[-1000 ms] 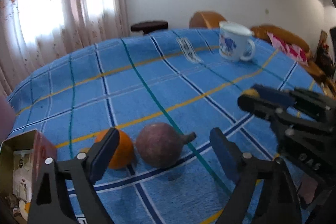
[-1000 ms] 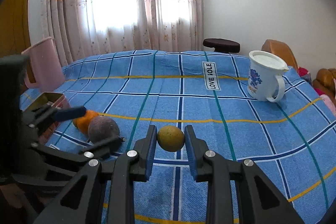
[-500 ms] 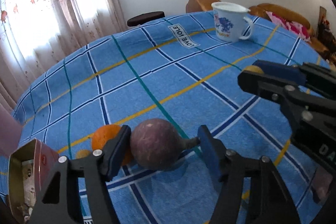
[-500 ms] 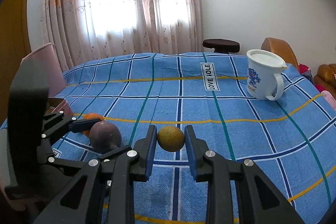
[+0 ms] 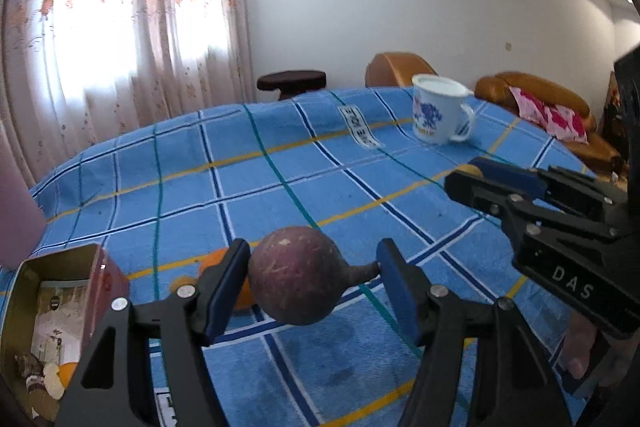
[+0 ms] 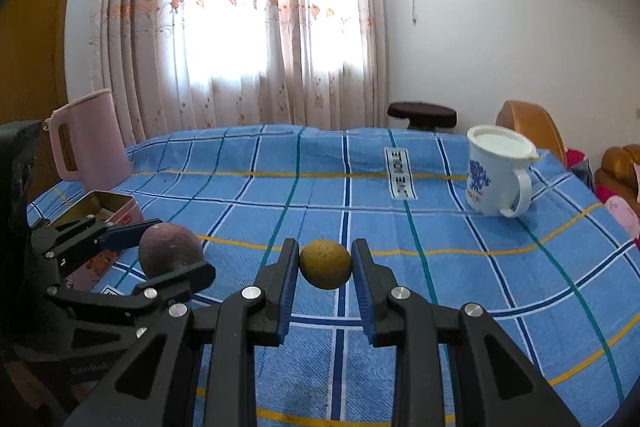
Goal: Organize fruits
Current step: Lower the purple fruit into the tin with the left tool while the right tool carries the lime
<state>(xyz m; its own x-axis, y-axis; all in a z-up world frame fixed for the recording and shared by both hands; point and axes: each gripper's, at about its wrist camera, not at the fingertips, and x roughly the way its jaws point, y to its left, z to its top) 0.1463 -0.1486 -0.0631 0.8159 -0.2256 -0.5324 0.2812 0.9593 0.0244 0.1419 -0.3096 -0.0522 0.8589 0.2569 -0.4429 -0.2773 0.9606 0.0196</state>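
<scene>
A round purple fruit (image 5: 298,275) with a short stem hangs just above the blue checked tablecloth (image 5: 280,187). My left gripper (image 5: 312,255) is shut on it, one pad on its side and the other on the stem tip. Partly hidden behind the left finger, an orange (image 5: 242,301) lies on the cloth. In the right wrist view, my right gripper (image 6: 325,255) is shut on a small yellow-green fruit (image 6: 325,263), held over the cloth. The left gripper (image 6: 168,253) with the purple fruit (image 6: 168,247) shows at the left of that view.
An open tin box (image 5: 56,307) with scraps inside sits at the near left, and a pink jug (image 6: 90,143) stands behind it. A white mug (image 6: 498,171) with a blue print stands at the far right. Armchairs and a stool lie beyond the table.
The left jaws closed from wide apart onto the purple fruit, then lifted it off the cloth. The right gripper kept its hold on the yellow-green fruit and barely moved.
</scene>
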